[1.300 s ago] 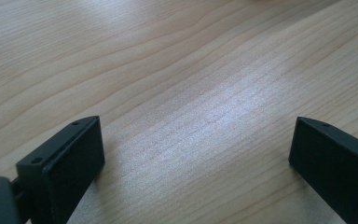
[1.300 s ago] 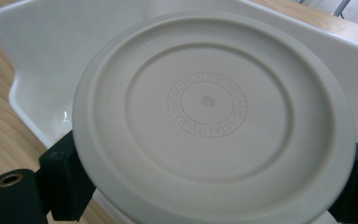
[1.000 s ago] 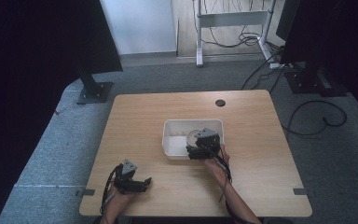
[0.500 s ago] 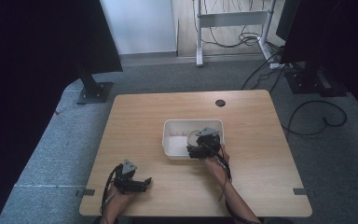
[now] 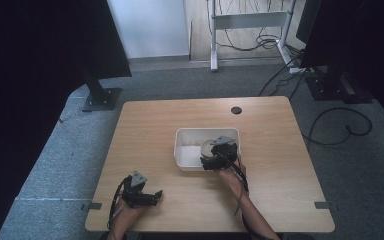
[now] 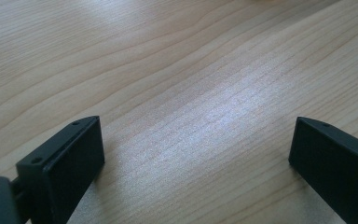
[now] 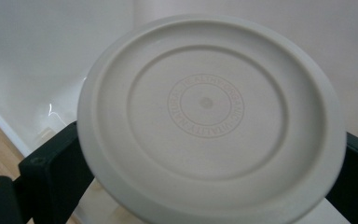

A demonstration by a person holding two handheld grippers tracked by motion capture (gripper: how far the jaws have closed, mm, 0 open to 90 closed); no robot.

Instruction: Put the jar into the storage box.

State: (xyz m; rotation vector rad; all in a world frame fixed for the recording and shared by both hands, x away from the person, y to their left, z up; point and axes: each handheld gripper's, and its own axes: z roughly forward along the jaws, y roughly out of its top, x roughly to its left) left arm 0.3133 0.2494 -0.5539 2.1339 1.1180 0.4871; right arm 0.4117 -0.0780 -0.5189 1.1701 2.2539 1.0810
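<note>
Here the right gripper (image 5: 219,156), clamped on a round lid (image 7: 209,119), hangs over the white tub (image 5: 185,159) at bench centre; release seems next, while the left gripper (image 5: 141,194), jaws apart, idles at 7 o'clock.

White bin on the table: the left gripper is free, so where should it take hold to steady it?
Grip the white bin by its thin upright left wall, coming from above with one jaw inside and one outside. That wall faces the open left gripper and is clear of the right gripper, which holds the round lid over the bin.

We see two black grippers, left gripper (image 5: 141,194) and right gripper (image 5: 219,156), each topped by a grey three-cornered plate, trailing dark cables; blocky screw-holed jaws.
</note>
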